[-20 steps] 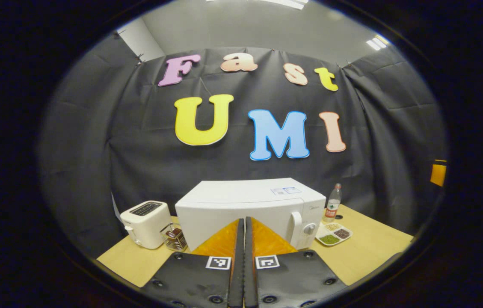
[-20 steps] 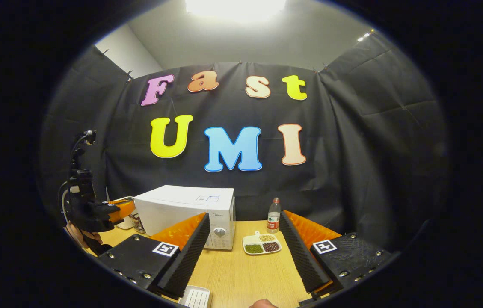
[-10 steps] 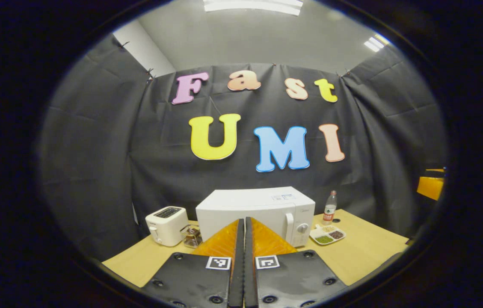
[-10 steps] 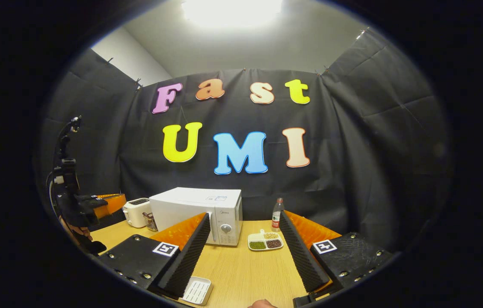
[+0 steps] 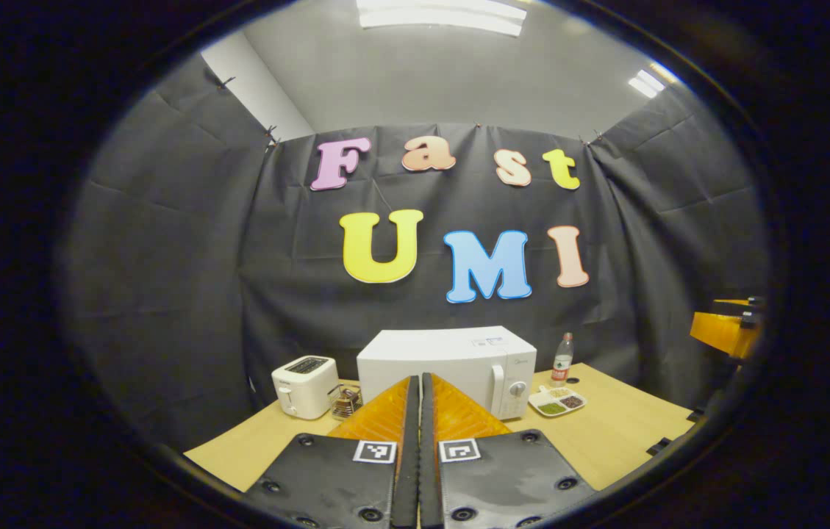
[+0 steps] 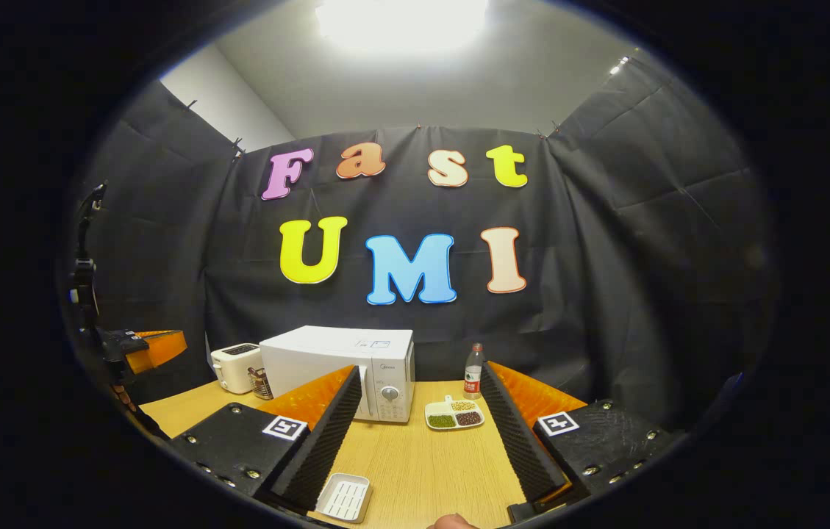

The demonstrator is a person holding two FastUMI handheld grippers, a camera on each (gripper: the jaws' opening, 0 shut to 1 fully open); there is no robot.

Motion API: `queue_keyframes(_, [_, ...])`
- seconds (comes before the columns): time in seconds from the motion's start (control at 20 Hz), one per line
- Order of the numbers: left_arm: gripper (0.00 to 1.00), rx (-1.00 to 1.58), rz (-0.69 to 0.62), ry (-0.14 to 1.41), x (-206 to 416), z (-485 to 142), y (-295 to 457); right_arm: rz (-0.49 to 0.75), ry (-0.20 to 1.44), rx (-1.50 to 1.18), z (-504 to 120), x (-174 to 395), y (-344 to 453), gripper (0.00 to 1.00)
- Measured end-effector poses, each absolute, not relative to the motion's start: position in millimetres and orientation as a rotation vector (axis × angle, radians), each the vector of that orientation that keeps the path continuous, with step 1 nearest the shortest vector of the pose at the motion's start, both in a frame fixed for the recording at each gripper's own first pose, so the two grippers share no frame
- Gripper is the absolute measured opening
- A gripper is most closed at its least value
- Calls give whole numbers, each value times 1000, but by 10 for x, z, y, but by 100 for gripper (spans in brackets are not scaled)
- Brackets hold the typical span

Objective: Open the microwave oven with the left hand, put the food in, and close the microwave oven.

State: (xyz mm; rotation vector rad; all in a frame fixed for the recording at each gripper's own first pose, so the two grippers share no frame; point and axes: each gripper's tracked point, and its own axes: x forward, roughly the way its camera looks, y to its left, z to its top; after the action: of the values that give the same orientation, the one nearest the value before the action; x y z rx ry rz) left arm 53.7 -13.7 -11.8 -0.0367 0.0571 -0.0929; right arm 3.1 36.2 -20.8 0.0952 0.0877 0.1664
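The white microwave (image 5: 451, 353) stands shut at the back of the wooden table (image 5: 628, 433), its handle (image 5: 497, 389) on the right side of the door. A white divided plate of food (image 5: 556, 402) lies to its right. My left gripper (image 5: 420, 378) is shut with nothing in it, back from the table and pointing at the microwave. In the right gripper view the microwave (image 6: 334, 345) and the plate (image 6: 454, 415) lie ahead, and my right gripper (image 6: 420, 371) is open and holds nothing. The left gripper (image 6: 154, 344) hangs at the far left.
A white toaster (image 5: 304, 386) and a small glass holder (image 5: 346, 402) stand left of the microwave. A water bottle (image 5: 563, 360) stands behind the plate. A small white ridged tray (image 6: 345, 497) lies near the table's front edge. The right gripper (image 5: 727, 330) shows at the far right.
Both grippers have drawn back from the table, so the microwave looks smaller and farther. The left gripper stays shut, the right stays open.
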Motion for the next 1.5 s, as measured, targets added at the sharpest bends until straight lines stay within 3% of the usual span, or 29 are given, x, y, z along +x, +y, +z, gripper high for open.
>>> queue_keyframes(0.3, [10, -56, -95, 40, 265, -123, 59, 142, 69, 92, -132, -139, 498, 98])
queue_keyframes(0.45, [38, -71, -91, 43, 170, -133, 142, 134, 64, 96, -122, -248, 564, 98])
queue_keyframes(0.6, [42, -88, -99, 17, 80, -51, 180, 131, 68, 102, -143, -339, 627, 98])
queue_keyframes(0.7, [77, -77, -101, -2, 44, -1, 212, 131, 67, 100, -140, -376, 672, 98])
queue_keyframes(0.75, [89, -68, -98, -7, 26, 7, 231, 134, 67, 98, -130, -397, 686, 98])
queue_keyframes(0.95, [98, -58, -93, -17, -33, 19, 288, 139, 57, 92, -82, -436, 758, 98])
queue_keyframes(1.0, [94, -54, -89, -21, -46, 22, 307, 140, 55, 89, -73, -444, 781, 98])
queue_keyframes(1.05, [98, -50, -86, -26, -49, 37, 331, 140, 56, 86, -70, -445, 788, 98])
queue_keyframes(1.1, [94, -49, -84, -28, -45, 35, 351, 141, 56, 85, -64, -450, 803, 98])
queue_keyframes(1.5, [97, -50, -66, -26, -59, 16, 501, 137, 53, 87, -53, -496, 847, 98])
